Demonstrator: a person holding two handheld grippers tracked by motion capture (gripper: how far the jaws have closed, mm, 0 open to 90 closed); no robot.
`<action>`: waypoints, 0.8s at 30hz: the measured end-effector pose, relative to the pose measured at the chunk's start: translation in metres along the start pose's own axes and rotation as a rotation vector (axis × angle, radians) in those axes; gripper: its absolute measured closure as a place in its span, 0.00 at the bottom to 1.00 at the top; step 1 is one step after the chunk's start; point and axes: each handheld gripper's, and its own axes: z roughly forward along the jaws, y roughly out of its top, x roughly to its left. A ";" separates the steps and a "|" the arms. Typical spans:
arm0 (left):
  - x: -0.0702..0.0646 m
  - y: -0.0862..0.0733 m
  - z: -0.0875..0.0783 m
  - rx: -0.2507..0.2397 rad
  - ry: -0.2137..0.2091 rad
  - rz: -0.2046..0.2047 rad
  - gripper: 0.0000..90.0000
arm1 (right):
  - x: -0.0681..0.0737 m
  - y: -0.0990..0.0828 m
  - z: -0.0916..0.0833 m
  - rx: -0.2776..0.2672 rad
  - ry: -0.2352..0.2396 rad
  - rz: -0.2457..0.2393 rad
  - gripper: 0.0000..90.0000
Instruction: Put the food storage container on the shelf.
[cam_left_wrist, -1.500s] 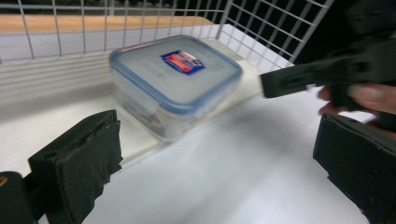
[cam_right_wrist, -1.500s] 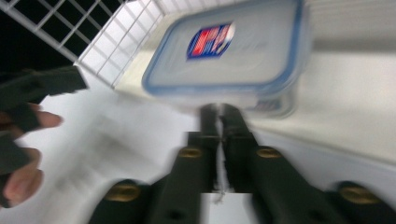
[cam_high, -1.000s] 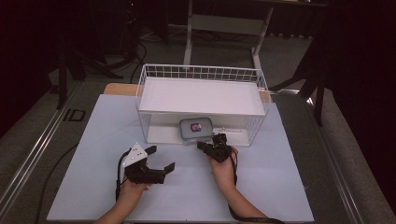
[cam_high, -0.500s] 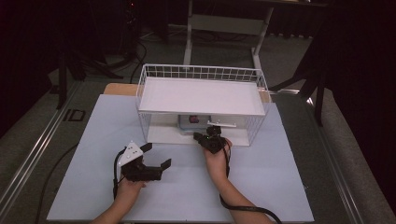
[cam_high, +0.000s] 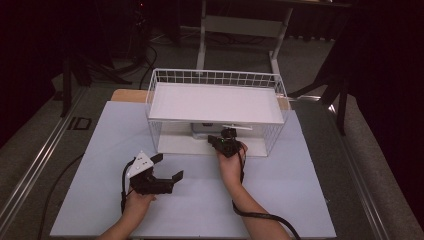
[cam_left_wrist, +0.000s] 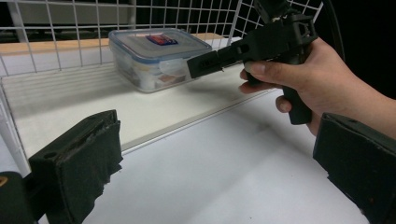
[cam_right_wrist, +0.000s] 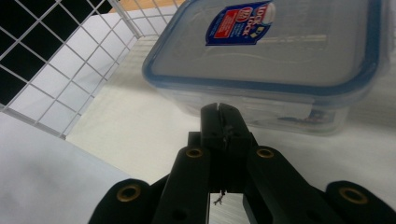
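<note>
Clear plastic box with blue-rimmed lid (cam_right_wrist: 280, 60) already sits mid-frame under the white wire rack (cam_high: 215, 102); clenched right gripper (cam_right_wrist: 219, 108) nudges it, left gripper (cam_high: 167, 167) gapes empty.

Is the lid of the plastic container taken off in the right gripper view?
No, the blue-rimmed lid sits closed on the plastic container, with its label facing up.

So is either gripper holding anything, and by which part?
Nothing is held. The right gripper is shut, its tips against the clear blue-rimmed plastic box; the left gripper is open.
</note>
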 end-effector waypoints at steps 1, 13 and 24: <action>0.000 0.000 0.000 0.006 0.000 -0.001 0.02 | 0.002 0.000 0.001 0.001 -0.005 -0.004 1.00; -0.001 0.000 0.000 0.005 -0.006 0.006 0.02 | -0.001 -0.002 0.010 0.029 0.008 0.029 1.00; -0.002 0.001 0.000 0.006 -0.004 0.005 0.02 | -0.002 -0.003 0.008 0.028 -0.016 0.022 1.00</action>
